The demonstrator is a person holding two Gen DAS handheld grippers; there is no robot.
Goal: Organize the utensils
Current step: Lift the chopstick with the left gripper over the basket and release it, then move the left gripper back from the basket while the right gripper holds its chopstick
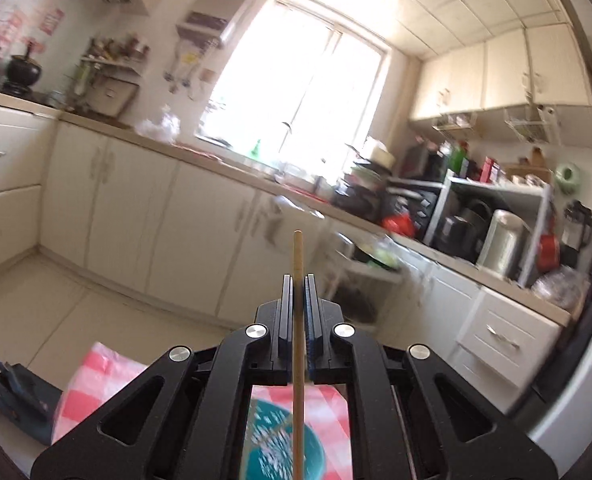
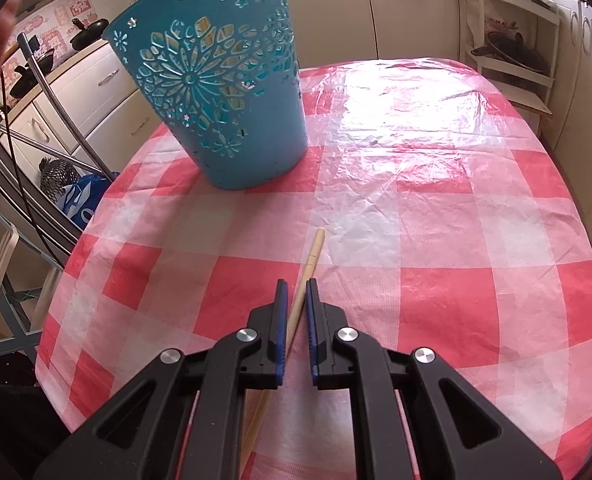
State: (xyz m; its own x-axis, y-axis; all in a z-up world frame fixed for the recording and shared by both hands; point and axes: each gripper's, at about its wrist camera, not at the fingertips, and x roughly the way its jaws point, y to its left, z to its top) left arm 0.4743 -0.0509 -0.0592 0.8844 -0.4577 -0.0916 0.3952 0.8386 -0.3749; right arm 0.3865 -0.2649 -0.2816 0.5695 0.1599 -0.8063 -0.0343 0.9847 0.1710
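Note:
My left gripper (image 1: 298,280) is shut on a wooden chopstick (image 1: 297,256) and holds it upright, high above the table. Below it, between the gripper's arms, the teal basket (image 1: 279,444) shows blurred. In the right wrist view the teal cut-out basket (image 2: 223,80) stands on the red-and-white checked tablecloth (image 2: 416,240) at the far left, with light sticks showing inside it. A second wooden chopstick (image 2: 310,264) lies on the cloth. My right gripper (image 2: 296,286) is low over it, jaws a little apart on either side of it and not clamping it.
Kitchen cabinets and a cluttered counter (image 1: 416,240) run along the walls below a bright window. A white shelf rack (image 2: 512,48) stands beyond the table's far right. Metal poles (image 2: 55,108) and a blue bag (image 2: 83,200) are off the table's left edge.

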